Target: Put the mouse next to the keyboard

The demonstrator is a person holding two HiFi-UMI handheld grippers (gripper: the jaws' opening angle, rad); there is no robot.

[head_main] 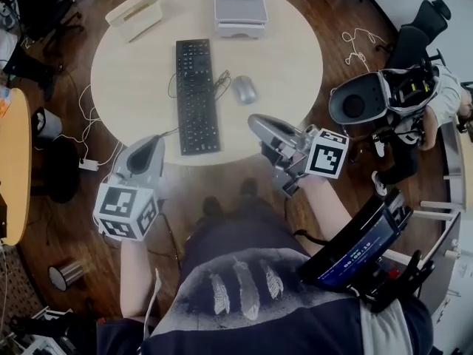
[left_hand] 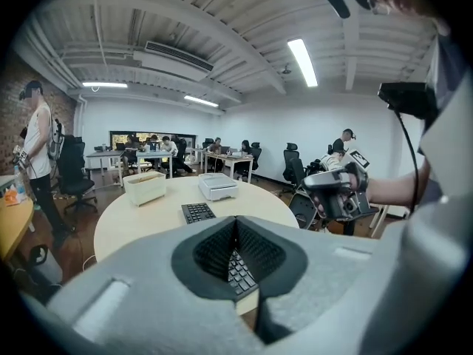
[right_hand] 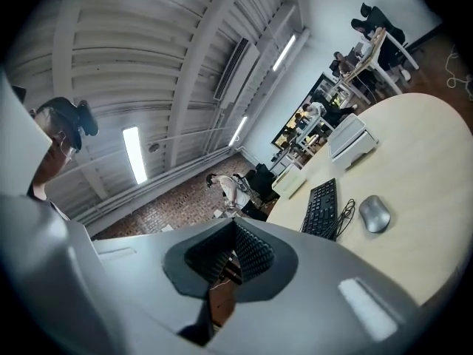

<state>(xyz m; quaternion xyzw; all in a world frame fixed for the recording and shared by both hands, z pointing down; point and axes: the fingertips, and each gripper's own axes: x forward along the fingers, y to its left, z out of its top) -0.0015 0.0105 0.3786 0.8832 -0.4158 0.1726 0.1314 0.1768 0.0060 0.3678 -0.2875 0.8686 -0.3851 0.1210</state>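
A black keyboard (head_main: 196, 95) lies lengthwise in the middle of the round pale table (head_main: 288, 58). The grey mouse (head_main: 244, 89) rests just right of it, with a bundle of dark cable (head_main: 222, 83) between them. My left gripper (head_main: 153, 143) is shut and empty, held off the table's near edge below the keyboard's near end. My right gripper (head_main: 260, 123) is also shut and empty, over the near edge below the mouse. The right gripper view shows the mouse (right_hand: 374, 214) and keyboard (right_hand: 322, 209) beyond its shut jaws. In the left gripper view the keyboard (left_hand: 197, 212) lies ahead.
A white open box (head_main: 134, 13) and a grey boxy device (head_main: 240, 9) stand at the table's far side. Another person (head_main: 403, 98) sits to the right by an office chair. A yellow table (head_main: 15, 161) borders the left; cables and a power strip (head_main: 89, 164) lie on the wooden floor.
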